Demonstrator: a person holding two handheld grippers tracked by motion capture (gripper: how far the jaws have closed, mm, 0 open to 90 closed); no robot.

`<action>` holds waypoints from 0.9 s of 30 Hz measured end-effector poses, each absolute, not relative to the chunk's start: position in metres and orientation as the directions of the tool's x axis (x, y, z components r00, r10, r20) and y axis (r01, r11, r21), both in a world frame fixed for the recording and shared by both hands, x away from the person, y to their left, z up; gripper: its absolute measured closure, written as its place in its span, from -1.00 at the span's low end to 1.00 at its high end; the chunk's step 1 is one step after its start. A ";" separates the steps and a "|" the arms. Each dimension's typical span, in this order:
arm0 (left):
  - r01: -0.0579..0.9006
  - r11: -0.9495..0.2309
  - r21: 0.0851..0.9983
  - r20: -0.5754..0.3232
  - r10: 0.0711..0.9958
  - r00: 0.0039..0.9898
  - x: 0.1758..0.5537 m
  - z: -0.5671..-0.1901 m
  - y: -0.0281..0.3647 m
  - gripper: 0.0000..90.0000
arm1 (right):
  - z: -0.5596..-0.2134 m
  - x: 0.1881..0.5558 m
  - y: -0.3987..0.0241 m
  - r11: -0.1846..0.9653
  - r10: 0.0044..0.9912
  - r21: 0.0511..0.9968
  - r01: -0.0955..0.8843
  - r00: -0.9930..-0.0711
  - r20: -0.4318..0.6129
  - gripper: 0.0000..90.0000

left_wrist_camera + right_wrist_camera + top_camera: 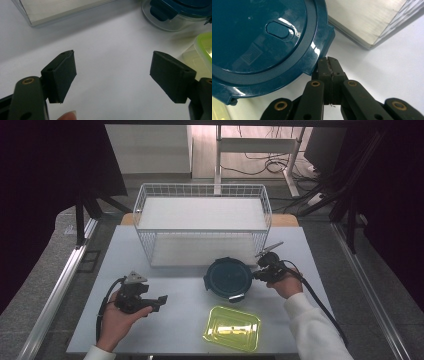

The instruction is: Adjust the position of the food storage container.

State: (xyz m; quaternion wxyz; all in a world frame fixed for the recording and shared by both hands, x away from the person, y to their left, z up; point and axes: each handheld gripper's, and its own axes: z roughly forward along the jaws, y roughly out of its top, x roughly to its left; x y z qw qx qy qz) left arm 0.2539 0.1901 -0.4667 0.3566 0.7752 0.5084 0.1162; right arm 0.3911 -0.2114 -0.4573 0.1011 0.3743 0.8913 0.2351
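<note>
The left tool (161, 301) sits low over the bare left part of the surface (175, 320), held in a hand (120, 317); its jaws stand wide apart with nothing between them, and its own view looks past them toward the tub and box. Behind, at the middle, a white wire basket (202, 195) stands on the surface. In front of its right half lies the round tub (228, 278) with its dark blue lid. Nearer the person – just right of centre – lies a yellow-green box (232, 328), apart from the tub. The right tool (255, 276) has its jaws pressed together, tips against the tub's right rim – gripping nothing.
</note>
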 end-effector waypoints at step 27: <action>0.706 -0.230 0.670 -0.182 0.871 0.457 0.254 -0.468 0.189 -0.54 | -0.468 0.376 -0.180 0.613 0.716 0.471 0.634 -0.698 0.007 0.97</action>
